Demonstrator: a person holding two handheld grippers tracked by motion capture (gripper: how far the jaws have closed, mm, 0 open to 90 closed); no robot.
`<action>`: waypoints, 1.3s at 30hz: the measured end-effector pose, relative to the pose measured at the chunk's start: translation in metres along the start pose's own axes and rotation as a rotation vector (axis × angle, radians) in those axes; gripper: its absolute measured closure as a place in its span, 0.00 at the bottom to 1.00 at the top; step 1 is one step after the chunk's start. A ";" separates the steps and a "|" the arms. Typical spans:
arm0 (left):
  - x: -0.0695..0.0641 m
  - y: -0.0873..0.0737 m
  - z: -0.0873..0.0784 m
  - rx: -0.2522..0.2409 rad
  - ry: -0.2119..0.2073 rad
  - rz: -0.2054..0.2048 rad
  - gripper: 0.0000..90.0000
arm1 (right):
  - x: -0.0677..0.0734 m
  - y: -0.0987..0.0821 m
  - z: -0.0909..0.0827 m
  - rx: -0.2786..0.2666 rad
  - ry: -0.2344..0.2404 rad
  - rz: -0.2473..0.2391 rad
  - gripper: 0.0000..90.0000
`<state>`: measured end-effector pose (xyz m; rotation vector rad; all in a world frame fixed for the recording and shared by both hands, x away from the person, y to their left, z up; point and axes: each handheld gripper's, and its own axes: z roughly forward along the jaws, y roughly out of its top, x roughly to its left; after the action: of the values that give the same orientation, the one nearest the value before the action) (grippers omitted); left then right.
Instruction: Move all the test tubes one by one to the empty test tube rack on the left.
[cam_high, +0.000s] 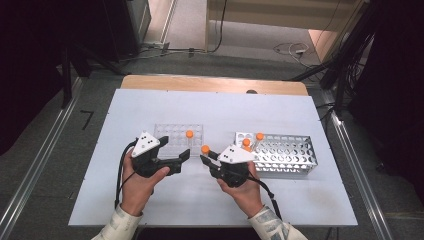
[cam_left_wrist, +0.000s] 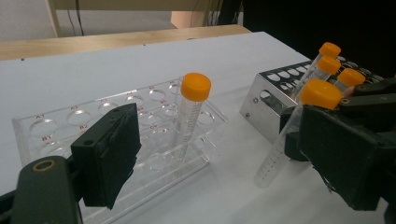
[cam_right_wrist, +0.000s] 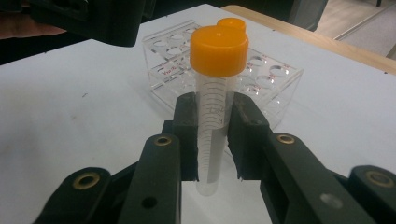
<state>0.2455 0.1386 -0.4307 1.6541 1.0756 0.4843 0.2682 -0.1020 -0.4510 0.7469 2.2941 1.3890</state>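
Observation:
My right gripper (cam_high: 207, 157) is shut on a clear graduated tube with an orange cap (cam_high: 205, 149), held just above the white table between the two racks. In the right gripper view both pads clamp the tube's body (cam_right_wrist: 215, 93) below its cap. My left gripper (cam_high: 184, 156) stands open with nothing between its pads, close in front of the clear acrylic rack (cam_high: 172, 134). One orange-capped tube (cam_left_wrist: 189, 116) stands upright in that rack. The held tube (cam_left_wrist: 280, 149) hangs tilted to the right of it in the left gripper view.
A perforated metal rack (cam_high: 285, 152) lies at the right with several orange-capped tubes (cam_high: 259, 136) at its left end. The white board (cam_high: 150, 200) rests on a wooden table whose far edge (cam_high: 215, 82) shows behind. Floor rails and cables surround it.

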 end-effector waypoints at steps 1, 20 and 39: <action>-0.001 0.000 0.000 -0.003 -0.003 0.000 0.15 | 0.000 0.000 0.001 0.002 0.001 0.002 0.80; -0.011 0.001 -0.003 0.000 -0.041 0.057 0.48 | 0.019 0.011 0.034 -0.013 0.062 0.007 0.80; -0.015 -0.002 -0.001 0.012 -0.038 0.100 0.78 | 0.025 0.016 0.034 -0.004 0.061 -0.028 0.80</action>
<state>0.2363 0.1267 -0.4289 1.7269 0.9736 0.5103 0.2708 -0.0572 -0.4524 0.6771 2.3389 1.4218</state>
